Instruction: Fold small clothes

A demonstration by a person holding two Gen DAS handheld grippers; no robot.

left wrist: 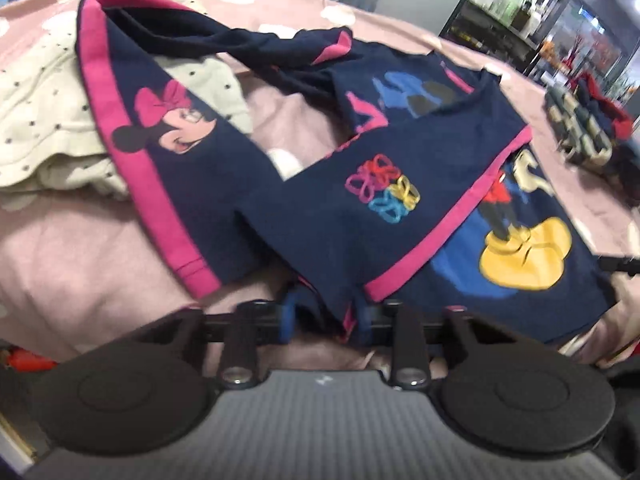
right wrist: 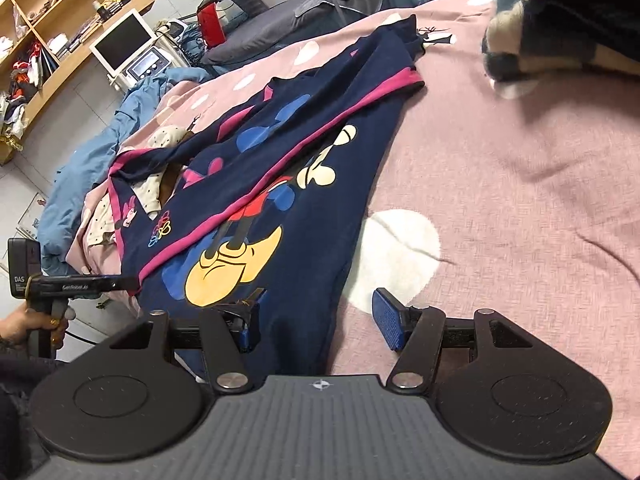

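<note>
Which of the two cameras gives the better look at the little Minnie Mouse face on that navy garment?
The left wrist view: the Minnie face is large and near the middle, bow and smile plain. In the right wrist view the face is tiny, at the far left end of the navy garment.

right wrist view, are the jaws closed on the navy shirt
No, the right gripper has its jaws wide apart, with the navy shirt edge lying between them on the pink blanket, ungripped.
</note>
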